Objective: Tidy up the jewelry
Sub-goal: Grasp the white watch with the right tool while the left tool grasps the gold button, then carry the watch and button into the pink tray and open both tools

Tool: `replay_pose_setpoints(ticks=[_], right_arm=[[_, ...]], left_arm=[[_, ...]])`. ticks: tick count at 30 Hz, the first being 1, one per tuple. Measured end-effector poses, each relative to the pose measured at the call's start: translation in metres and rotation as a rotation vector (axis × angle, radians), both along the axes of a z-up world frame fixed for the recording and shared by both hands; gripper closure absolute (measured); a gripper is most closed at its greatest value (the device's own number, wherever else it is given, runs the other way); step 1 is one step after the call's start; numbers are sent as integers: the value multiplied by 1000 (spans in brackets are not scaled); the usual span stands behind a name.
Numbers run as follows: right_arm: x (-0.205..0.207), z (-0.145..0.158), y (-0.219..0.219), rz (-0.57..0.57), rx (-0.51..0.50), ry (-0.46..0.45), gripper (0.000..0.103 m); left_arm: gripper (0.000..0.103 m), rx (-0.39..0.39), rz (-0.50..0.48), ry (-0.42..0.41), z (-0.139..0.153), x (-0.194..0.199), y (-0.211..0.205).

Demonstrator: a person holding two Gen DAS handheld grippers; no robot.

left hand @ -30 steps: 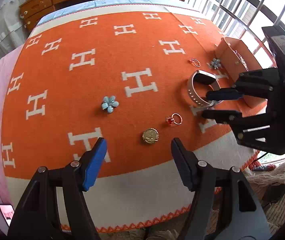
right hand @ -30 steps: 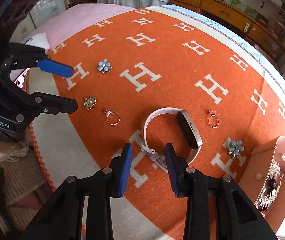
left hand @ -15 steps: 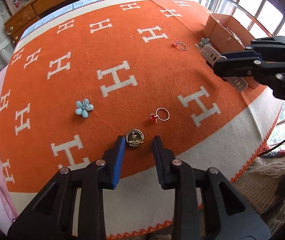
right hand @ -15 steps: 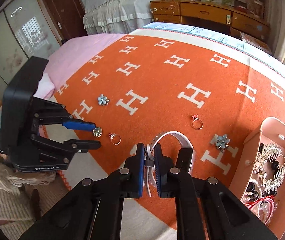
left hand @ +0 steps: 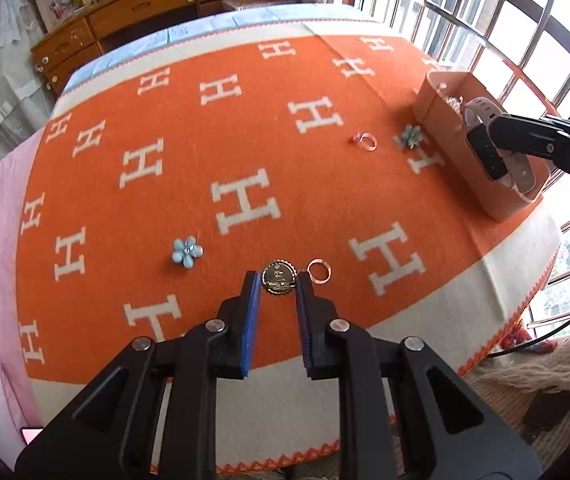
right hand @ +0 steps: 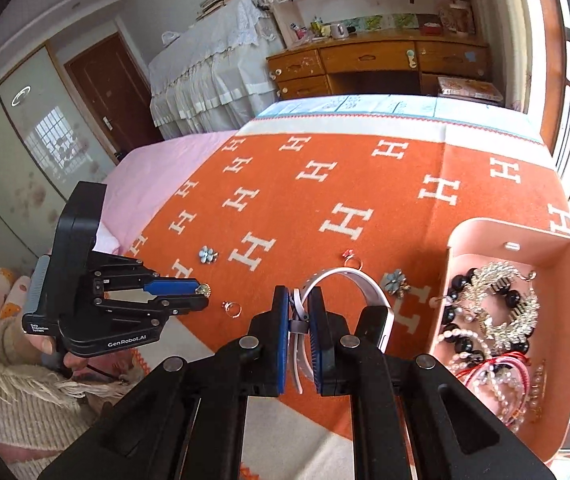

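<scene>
My left gripper (left hand: 278, 280) is shut on a round gold brooch (left hand: 278, 279), held just above the orange blanket (left hand: 205, 152). My right gripper (right hand: 299, 312) is shut on the strap of a white smartwatch (right hand: 365, 292) and holds it in the air beside the pink jewelry box (right hand: 465, 236). The watch (left hand: 493, 152) also shows in the left wrist view, over the box (left hand: 445, 120). On the blanket lie a ring (left hand: 319, 271) by the brooch, a red-stone ring (left hand: 366, 141), and two blue flower pieces (left hand: 186, 252) (left hand: 409, 137).
The box holds pearl and black bead strings and a silver brooch (right hand: 497, 300). The blanket's white border and edge (left hand: 405, 340) are near me. A wooden dresser (right hand: 373, 64) stands beyond the bed, windows (left hand: 485, 20) to the right.
My left gripper has closed on the gold brooch and raised it. My right gripper has carried the watch up and rightward to the box.
</scene>
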State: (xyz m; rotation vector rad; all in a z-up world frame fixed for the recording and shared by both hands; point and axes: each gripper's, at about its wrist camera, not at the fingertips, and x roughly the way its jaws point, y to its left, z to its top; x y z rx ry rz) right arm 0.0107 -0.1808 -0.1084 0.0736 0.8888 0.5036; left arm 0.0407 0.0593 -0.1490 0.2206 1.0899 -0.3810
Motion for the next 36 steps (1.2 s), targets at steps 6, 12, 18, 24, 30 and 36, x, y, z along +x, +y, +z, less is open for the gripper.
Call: replay_pose_setpoints(ticks=[6, 12, 18, 24, 30, 36], right_arm=[[-18, 46, -61, -180, 113, -112, 94], [-37, 70, -118, -365, 206, -149, 94], [-49, 64, -158, -475, 237, -99, 94], [-48, 39, -182, -526, 257, -18, 94], [-28, 0, -178, -503, 269, 89, 93], [-12, -32, -167, -515, 147, 182, 80]], left_arm=[[88, -72, -83, -116, 68, 12, -40], [88, -150, -207, -207, 128, 23, -121], [88, -187, -301, -219, 137, 24, -199], [88, -128, -278, -108, 84, 37, -240], [88, -97, -245, -10, 36, 48, -244], [86, -54, -240, 26, 12, 51, -246]])
